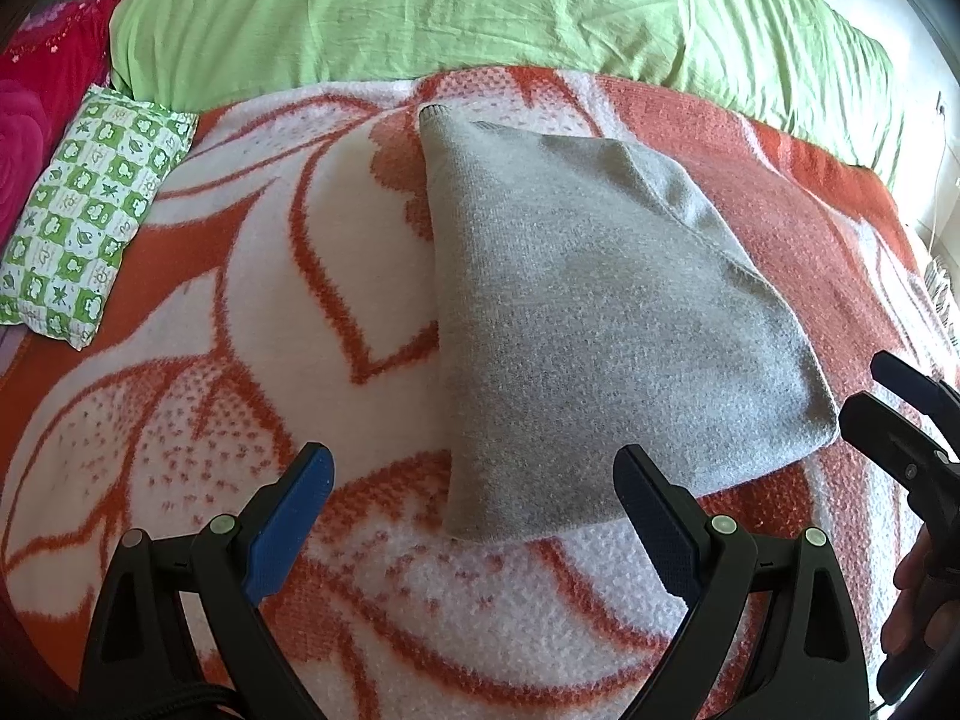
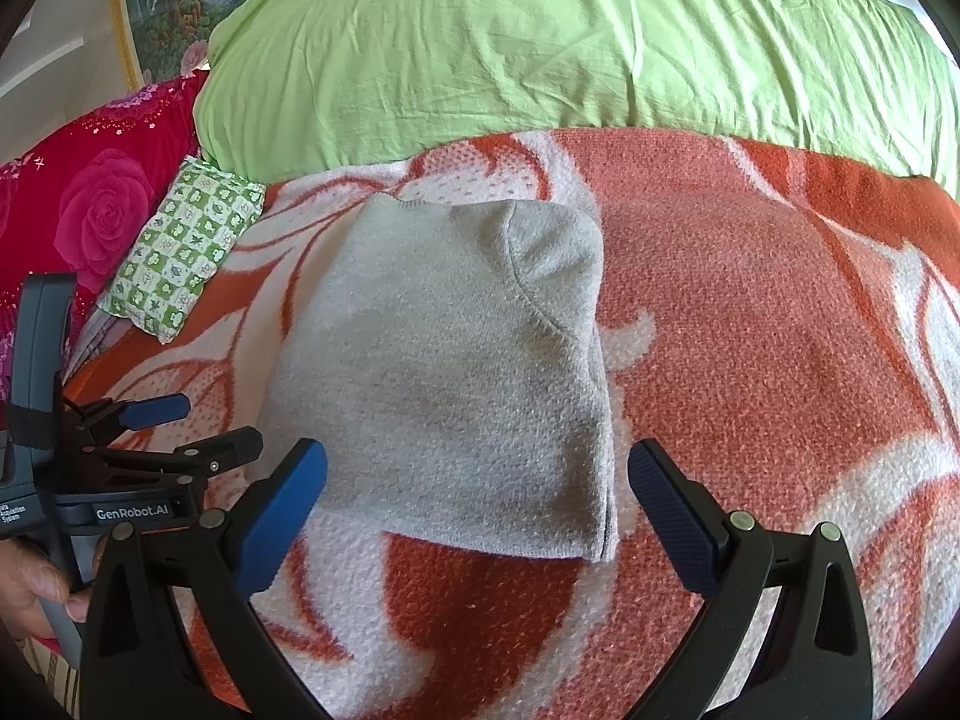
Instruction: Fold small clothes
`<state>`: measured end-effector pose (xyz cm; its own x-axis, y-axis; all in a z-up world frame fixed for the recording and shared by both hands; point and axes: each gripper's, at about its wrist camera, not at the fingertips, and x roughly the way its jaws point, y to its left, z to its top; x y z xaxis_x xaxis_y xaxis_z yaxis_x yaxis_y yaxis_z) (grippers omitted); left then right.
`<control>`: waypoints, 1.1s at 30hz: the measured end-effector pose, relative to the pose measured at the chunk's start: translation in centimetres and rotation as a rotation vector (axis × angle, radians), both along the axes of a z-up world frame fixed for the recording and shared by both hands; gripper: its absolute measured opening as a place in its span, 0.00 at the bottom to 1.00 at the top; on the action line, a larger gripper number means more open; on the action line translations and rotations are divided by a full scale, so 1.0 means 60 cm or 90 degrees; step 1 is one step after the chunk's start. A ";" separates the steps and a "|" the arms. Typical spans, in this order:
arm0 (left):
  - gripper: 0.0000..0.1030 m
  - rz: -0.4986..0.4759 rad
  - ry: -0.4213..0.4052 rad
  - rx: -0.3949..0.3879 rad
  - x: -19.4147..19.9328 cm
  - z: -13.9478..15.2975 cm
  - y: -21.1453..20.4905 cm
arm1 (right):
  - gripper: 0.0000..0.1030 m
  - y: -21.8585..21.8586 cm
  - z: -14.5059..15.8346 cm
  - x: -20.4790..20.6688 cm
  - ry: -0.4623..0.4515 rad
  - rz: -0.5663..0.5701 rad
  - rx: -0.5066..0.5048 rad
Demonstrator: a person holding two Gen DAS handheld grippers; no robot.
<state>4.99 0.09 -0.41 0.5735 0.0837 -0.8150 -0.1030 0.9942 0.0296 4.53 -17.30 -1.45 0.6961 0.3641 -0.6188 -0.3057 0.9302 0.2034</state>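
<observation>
A small grey knit garment (image 1: pixel 594 324) lies folded flat on the orange-and-white blanket (image 1: pixel 240 312); it also shows in the right wrist view (image 2: pixel 456 384). My left gripper (image 1: pixel 474 480) is open and empty, just above the garment's near-left corner. My right gripper (image 2: pixel 477 474) is open and empty, hovering over the garment's near edge. The right gripper shows at the right edge of the left wrist view (image 1: pixel 888 390), beside the garment's near-right corner. The left gripper shows at the left in the right wrist view (image 2: pixel 198 426), open.
A green duvet (image 2: pixel 570 36) lies across the back of the bed. A small green-and-white patterned pillow (image 1: pixel 90 210) lies at the left, next to red floral bedding (image 2: pixel 90 204). The blanket (image 2: pixel 780 330) stretches right of the garment.
</observation>
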 end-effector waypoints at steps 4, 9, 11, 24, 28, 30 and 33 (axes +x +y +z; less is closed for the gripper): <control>0.92 0.003 0.002 -0.003 0.001 0.000 0.002 | 0.98 -0.002 0.001 0.001 0.003 -0.004 0.004; 0.92 0.003 0.008 -0.003 0.003 -0.003 0.004 | 0.98 -0.002 -0.001 0.005 0.007 -0.006 0.001; 0.92 0.001 0.010 -0.004 0.006 -0.004 0.006 | 0.98 -0.003 -0.002 0.008 0.013 -0.004 0.002; 0.92 -0.002 0.022 0.016 0.010 0.004 0.009 | 0.98 -0.005 0.004 0.009 0.014 -0.011 0.010; 0.92 0.003 0.019 0.014 0.007 0.011 0.014 | 0.98 -0.006 0.009 0.005 0.010 -0.011 0.010; 0.92 0.000 0.017 0.016 0.004 0.015 0.013 | 0.98 -0.006 0.011 0.003 0.009 -0.012 0.011; 0.92 -0.004 0.017 0.021 -0.001 0.017 0.009 | 0.98 -0.006 0.012 -0.001 0.009 -0.011 0.010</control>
